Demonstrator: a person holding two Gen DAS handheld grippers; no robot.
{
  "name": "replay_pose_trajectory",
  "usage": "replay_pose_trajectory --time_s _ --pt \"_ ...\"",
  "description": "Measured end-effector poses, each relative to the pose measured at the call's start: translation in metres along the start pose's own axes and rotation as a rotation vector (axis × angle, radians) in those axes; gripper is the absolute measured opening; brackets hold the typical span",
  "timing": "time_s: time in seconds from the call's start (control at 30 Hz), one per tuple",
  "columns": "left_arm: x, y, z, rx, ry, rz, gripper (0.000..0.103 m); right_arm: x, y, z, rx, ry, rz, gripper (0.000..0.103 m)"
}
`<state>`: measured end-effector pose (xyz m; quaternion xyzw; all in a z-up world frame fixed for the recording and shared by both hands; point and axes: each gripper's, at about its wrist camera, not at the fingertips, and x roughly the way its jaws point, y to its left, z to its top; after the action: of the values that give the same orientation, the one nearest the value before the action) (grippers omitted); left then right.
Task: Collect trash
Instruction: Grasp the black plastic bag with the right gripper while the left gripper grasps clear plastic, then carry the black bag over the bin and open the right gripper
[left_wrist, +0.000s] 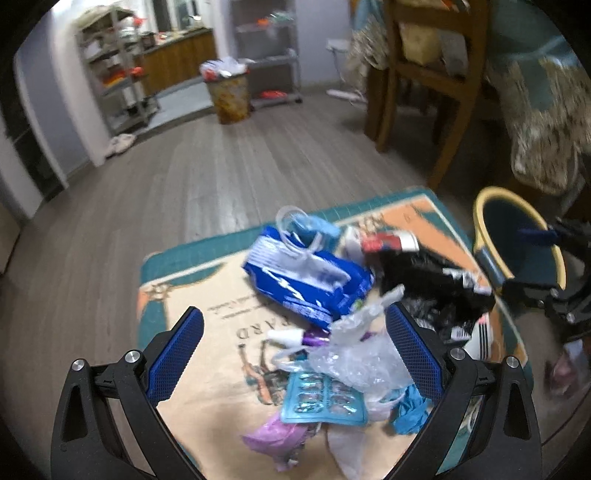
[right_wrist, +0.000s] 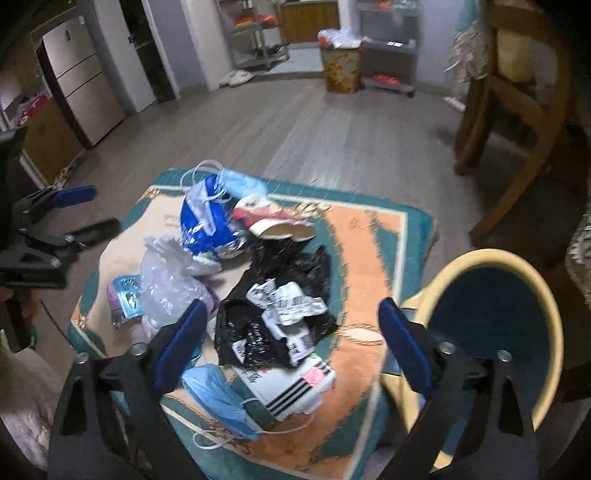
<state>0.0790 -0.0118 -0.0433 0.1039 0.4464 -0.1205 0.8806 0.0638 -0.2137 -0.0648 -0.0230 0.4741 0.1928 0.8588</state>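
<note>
A heap of trash lies on a teal and orange mat on the floor. It holds a blue wrapper, a black plastic bag, a clear plastic bag, a blister pack, a blue face mask and a white striped package. My left gripper hangs open above the clear bag. My right gripper stands open above the black bag. Nothing is held.
A bin with a yellow rim stands at the mat's right edge, close to my right gripper. Wooden chair legs stand behind it. A full patterned waste basket and metal shelves are far across the wooden floor.
</note>
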Motion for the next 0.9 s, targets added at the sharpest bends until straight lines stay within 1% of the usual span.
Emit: replay_pose_trajectory --time_s 0.1,0.17,0.23,0.3,0.33,0.37,0.4,0.47,0.5,0.53,0.57,0.6,0.7,0.9 --pt "0.012 -0.007 0.0 0.034 0.024 -0.034 0.095 0.013 0.007 0.0 -0.053 0.027 0.023 0.074" --pt "0.02 -0.013 0.001 0.062 0.031 -0.062 0.094 0.023 0.009 -0.001 -0.075 0.06 0.036 0.061" --pt "0.027 -0.017 0.001 0.084 0.043 -0.083 0.086 0.029 0.009 -0.004 -0.078 0.085 0.058 0.056" --pt "0.034 -0.021 0.0 0.099 0.065 -0.115 0.066 0.031 0.009 -0.006 -0.081 0.095 0.076 0.055" --pt "0.037 -0.024 0.0 0.111 0.076 -0.13 0.061 0.032 0.01 -0.006 -0.087 0.099 0.075 0.05" --pt "0.039 -0.026 0.0 0.12 0.085 -0.135 0.054 0.034 0.011 -0.007 -0.092 0.107 0.073 0.043" --pt "0.041 -0.028 0.0 0.129 0.097 -0.137 0.044 0.036 0.011 -0.007 -0.092 0.115 0.077 0.039" --pt "0.043 -0.032 -0.001 0.143 0.109 -0.154 0.031 0.04 0.01 -0.007 -0.086 0.132 0.09 0.019" --pt "0.041 -0.034 -0.001 0.157 0.105 -0.158 0.025 0.04 0.01 -0.007 -0.083 0.135 0.095 0.019" --pt "0.04 -0.035 -0.001 0.169 0.101 -0.157 0.022 0.038 0.01 -0.007 -0.084 0.132 0.098 0.017" --pt "0.037 -0.038 -0.002 0.187 0.095 -0.151 0.014 0.036 0.011 -0.006 -0.086 0.126 0.101 0.012" --pt "0.035 -0.039 -0.002 0.2 0.089 -0.148 0.011 0.034 0.011 -0.006 -0.085 0.123 0.105 0.012" --pt "0.022 -0.039 -0.002 0.201 0.059 -0.153 0.009 0.025 0.014 -0.003 -0.072 0.106 0.14 0.011" --pt "-0.014 -0.033 0.006 0.148 -0.035 -0.156 0.009 -0.005 0.023 0.001 -0.07 0.075 0.161 0.009"
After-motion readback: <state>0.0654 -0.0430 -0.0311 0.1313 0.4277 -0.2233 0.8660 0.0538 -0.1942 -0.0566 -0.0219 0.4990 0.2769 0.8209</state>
